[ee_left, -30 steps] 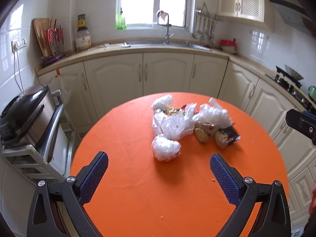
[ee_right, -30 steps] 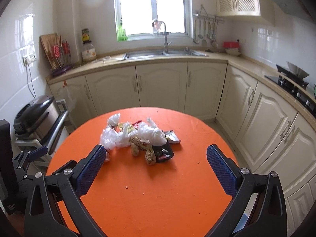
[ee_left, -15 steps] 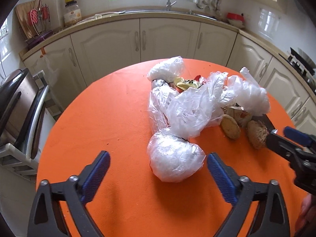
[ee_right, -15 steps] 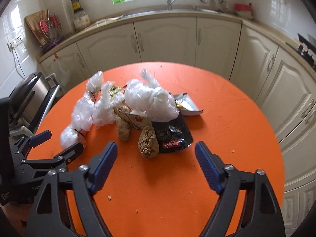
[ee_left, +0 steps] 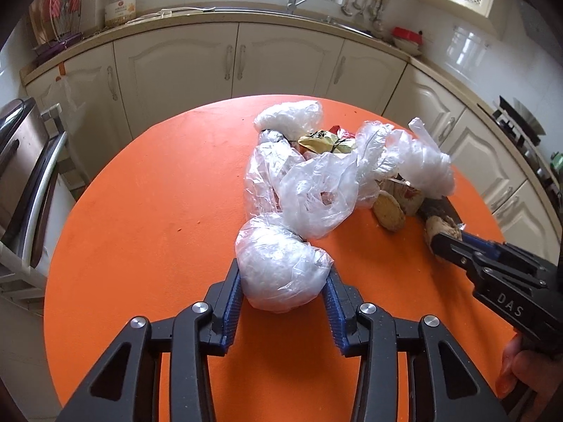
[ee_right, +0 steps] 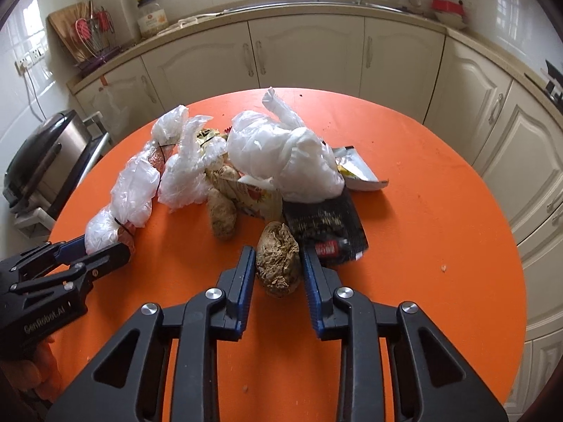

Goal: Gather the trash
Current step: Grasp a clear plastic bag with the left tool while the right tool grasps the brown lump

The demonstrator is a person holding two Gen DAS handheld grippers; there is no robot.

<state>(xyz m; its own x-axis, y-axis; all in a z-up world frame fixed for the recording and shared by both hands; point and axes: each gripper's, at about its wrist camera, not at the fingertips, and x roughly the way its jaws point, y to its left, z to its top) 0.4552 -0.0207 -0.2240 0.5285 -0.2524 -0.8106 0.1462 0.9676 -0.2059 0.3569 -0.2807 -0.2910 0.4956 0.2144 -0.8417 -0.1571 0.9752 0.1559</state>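
From the left wrist camera, the left tongs [ee_left: 283, 293] point down at the near end of a heap of trash on the round orange table [ee_left: 147, 218]. A small tied plastic bag [ee_left: 279, 269] sits between the two blue pads. The jaws are closing, and the pads look like they are just touching its sides. This bag lies nearest and a bit loose from the heap, so I think it is the easy one to take first. Behind it are more clear bags [ee_left: 316, 190], a gold wrapper [ee_left: 325, 140] and a round biscuit [ee_left: 388, 209]. On the right edge, the right tongs [ee_left: 445, 242] reach in around a brown lump.

From the right wrist camera, the right tongs [ee_right: 276, 270] stand on both sides of that brown lump of food [ee_right: 278, 258]. These jaws are closing too. The pads are right beside the lump, but I cannot tell if they squeeze it yet. The lump rests on the table at the front of the heap, touching a black wrapper [ee_right: 325, 225]. A big white bag [ee_right: 285, 161] and a silver wrapper [ee_right: 357, 172] lie behind. On the left, the left tongs [ee_right: 105, 246] meet the small bag.

Each hand takes one piece at once, which likely saves time. The soft bag may slip out if pinched only by its thin skin.
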